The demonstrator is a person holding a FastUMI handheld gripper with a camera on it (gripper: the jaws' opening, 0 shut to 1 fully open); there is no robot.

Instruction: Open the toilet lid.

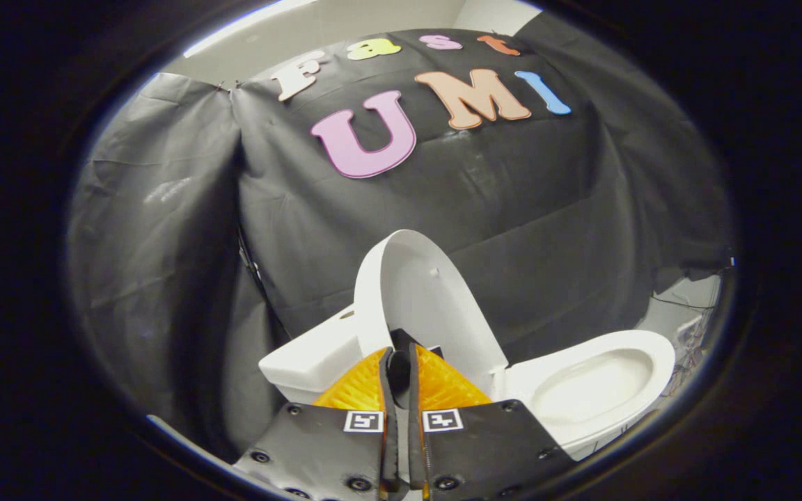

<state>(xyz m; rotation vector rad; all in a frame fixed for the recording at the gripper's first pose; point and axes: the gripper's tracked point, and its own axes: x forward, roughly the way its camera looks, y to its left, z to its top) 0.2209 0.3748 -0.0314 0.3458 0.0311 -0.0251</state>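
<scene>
Booth wall of black cloth (164, 229) forms the backdrop on the left and runs behind the whole fixture, hanging in loose folds.

Tank (310, 358), white, sits low against that cloth, left of the fingers and partly hidden behind them.

Toilet lid (415, 292), white, stands raised and near upright, its inner face turned toward the camera. It rises directly beyond the fingertips, between the tank and the bowl. A small stud shows on the inner face near the upper edge.

Gripper (398, 355) points at the lower part of the raised lid. Its two fingers stand drawn close together, with only a narrow dark slit between them. The tips lie against or just in front of the lid's lower edge; whether both press on that edge cannot be told, since the fingers themselves hide the contact. Each finger carries a small square marker near its base.

Bowl (592, 390), white, lies open to the right of the fingers and the lid, its seat rim fully exposed.

Cables (690, 327) and pale flooring show beyond the bowl at the far right.
</scene>
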